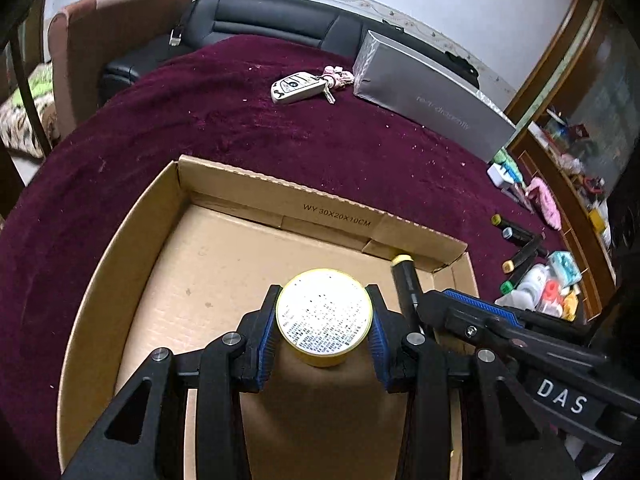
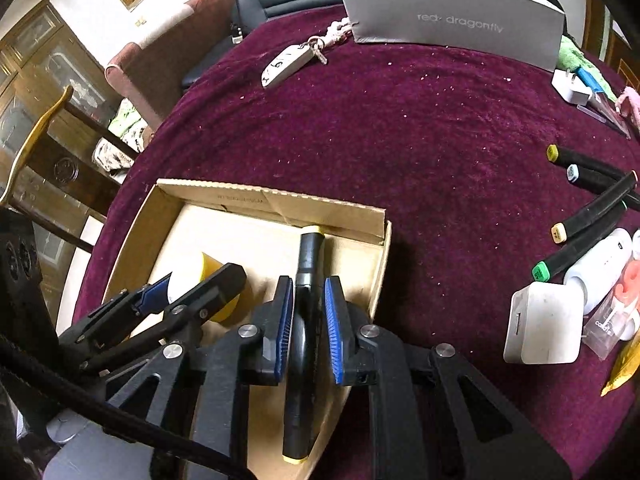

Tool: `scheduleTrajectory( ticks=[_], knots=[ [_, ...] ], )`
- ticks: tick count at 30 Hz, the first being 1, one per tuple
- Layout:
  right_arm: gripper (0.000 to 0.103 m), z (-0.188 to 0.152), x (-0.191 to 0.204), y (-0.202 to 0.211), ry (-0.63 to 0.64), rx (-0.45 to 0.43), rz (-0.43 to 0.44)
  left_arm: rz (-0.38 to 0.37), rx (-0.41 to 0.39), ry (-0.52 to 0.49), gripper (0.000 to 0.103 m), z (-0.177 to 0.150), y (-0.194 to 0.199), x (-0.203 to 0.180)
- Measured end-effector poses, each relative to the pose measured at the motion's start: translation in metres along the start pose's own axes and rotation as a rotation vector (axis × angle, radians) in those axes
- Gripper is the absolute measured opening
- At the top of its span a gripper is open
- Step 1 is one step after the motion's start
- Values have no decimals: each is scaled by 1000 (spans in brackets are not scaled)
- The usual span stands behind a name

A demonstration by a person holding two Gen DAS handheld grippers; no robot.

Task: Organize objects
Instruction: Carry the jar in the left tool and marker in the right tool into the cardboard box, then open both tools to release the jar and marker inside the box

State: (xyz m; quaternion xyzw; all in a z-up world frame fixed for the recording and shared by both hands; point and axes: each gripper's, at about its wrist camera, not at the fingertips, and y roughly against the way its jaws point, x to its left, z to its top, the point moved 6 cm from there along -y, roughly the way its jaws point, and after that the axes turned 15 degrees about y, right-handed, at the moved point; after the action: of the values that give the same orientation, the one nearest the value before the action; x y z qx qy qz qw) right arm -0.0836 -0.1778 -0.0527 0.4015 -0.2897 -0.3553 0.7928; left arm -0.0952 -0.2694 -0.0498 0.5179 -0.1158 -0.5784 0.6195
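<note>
— Cardboard box below both grippers, on the maroon-covered table. What is the left gripper doing?

— Tilted steeply down into the box, its blue pads clamped on a round yellow tin, pale lid facing the camera.

— And the right gripper?

— Just right of the left one, also angled downward, clenched on a black marker with yellow ends. The marker's far tip lies by the box's far right corner.

— Anything beyond them?

— Further right of the right gripper, loose markers and a white charger. Far ahead, a key fob beside a grey box.
</note>
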Motion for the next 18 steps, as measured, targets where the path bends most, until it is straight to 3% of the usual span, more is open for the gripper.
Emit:
scheduleTrajectory(
  ticks=[4,6,8,12,15,18],
  knots=[
    [19,5,-2,17,-1,-57,-23,-55,10,68,36,5,8,5],
    [21,8,-3,35,-6,-102,-28,-89,4,88,44,8,17,4],
    [34,9,-3,53,-5,-139,-36,-121,10,109,48,10,25,3],
    [36,3,-7,98,-2,-225,-48,-161,12,106,48,10,49,-4],
    [37,-4,-12,147,14,-326,-105,-210,-41,69,48,4,82,-23],
    [49,-17,-16,204,39,-448,-239,-297,-69,37,54,-9,114,-49]
  ],
)
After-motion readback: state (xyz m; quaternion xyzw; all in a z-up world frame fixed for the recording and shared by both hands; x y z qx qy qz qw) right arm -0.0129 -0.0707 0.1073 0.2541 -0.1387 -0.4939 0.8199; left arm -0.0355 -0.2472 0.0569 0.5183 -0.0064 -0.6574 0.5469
